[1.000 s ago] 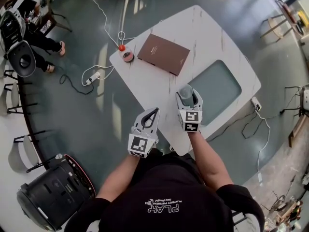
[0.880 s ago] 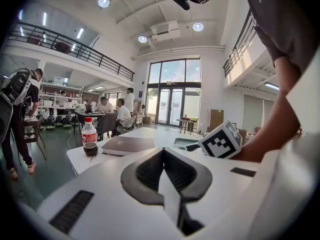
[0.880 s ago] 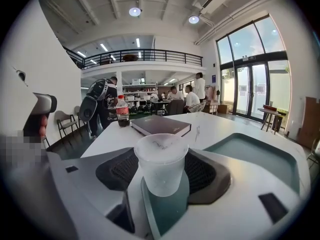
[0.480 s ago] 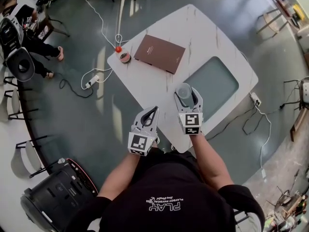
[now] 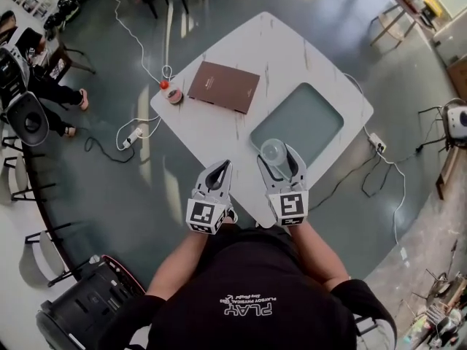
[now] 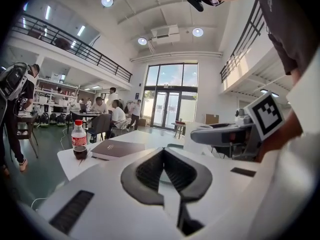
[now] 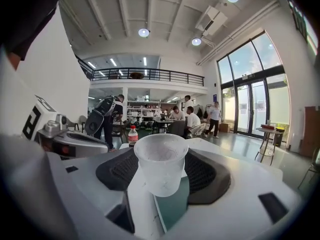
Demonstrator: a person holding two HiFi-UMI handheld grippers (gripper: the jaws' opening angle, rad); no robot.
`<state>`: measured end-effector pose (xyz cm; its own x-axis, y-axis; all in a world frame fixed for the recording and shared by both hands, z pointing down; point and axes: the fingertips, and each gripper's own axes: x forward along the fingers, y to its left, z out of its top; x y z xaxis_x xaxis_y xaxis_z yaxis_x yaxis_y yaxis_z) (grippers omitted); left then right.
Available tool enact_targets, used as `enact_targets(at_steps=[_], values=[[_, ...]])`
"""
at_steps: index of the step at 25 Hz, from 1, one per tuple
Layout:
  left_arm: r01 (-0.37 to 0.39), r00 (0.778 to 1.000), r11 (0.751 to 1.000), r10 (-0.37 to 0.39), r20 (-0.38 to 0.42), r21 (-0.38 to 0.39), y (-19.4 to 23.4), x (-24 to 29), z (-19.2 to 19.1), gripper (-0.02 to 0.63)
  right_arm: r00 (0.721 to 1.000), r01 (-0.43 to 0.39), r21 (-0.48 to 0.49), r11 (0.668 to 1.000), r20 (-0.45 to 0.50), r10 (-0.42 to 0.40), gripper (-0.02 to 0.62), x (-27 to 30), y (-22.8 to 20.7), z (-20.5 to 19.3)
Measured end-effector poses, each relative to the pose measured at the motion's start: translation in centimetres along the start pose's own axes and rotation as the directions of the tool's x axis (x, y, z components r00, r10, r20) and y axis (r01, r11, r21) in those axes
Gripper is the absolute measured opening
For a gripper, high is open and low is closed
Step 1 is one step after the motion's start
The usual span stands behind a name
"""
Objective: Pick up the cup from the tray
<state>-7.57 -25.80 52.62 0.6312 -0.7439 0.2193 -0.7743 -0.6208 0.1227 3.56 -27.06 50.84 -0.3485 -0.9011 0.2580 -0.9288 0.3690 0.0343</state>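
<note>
Right gripper [image 5: 280,163] jaws grip the cup [image 5: 274,152] upright; left gripper [image 5: 220,169] jaws pressed together alongside.

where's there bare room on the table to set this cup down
The teal tray is bare. So is the white table beyond it, right of the brown book, and the strip between book and tray. Crowded only at the left corner: red-capped bottle beside the book.
</note>
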Motion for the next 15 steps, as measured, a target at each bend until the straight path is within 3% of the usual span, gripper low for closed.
enact_targets(at_steps=[15], values=[[0.085, 0.996, 0.995, -0.086, 0.009, 0.056, -4.8, 1.7, 1.9, 0.008, 0.992, 0.118, 0.019, 0.993, 0.048, -0.119, 0.291, -7.8, -3.7, 2.6]])
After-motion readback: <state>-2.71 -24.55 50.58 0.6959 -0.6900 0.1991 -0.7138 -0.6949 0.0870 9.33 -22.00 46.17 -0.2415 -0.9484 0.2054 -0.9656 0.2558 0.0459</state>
